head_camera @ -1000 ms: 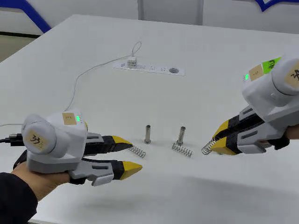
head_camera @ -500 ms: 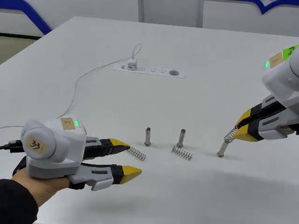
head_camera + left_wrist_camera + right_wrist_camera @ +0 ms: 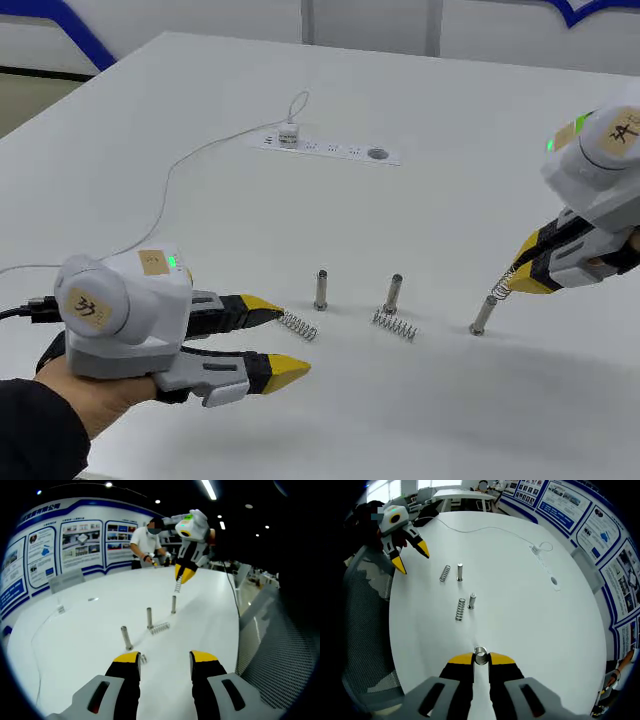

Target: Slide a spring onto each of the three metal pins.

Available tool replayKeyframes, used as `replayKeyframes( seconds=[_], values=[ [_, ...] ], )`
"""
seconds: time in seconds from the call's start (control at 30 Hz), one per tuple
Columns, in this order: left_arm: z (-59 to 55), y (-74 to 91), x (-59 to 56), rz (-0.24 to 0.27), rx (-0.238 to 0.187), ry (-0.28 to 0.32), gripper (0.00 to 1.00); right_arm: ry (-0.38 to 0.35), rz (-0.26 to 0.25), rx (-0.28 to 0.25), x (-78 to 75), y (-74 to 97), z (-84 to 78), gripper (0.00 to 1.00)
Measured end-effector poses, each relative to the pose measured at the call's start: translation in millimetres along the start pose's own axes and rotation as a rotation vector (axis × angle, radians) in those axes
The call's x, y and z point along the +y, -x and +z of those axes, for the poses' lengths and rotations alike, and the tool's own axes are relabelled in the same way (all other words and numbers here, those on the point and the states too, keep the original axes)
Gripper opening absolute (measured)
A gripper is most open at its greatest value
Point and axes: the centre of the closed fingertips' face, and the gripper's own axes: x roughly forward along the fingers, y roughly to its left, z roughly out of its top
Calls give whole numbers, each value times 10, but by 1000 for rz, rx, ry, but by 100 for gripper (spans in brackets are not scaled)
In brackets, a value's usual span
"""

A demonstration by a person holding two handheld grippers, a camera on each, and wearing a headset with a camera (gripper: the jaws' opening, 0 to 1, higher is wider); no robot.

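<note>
R gripper (image 3: 518, 280) is clamped on a spring (image 3: 501, 288) that pokes out past its tips, lower end just above the rightmost pin (image 3: 482, 316). L gripper (image 3: 290, 343): jaws apart, nothing between, w/ a loose spring (image 3: 297, 324) lying on the table just beside its far tip.

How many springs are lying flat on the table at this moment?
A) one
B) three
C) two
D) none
C: the left spring and the middle spring lie flat on the table, while the third spring is held in the right gripper above the right pin.
</note>
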Motion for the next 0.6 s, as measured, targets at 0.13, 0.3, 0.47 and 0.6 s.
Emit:
replayKeyframes(
  seconds=[0.13,0.3,0.47,0.6],
  values=[
    [2,-2,4,0,-3,2,40,-3,9,7,-8,-49,-6,12],
    [1,-3,-2,-3,-4,3,40,-10,13,18,-35,-87,-19,12],
    [-4,-5,-6,-4,-4,5,40,-14,22,30,-29,-130,-37,12],
    [-3,-4,-9,-4,-5,6,40,-16,25,37,-37,-160,-42,12]
  ],
)
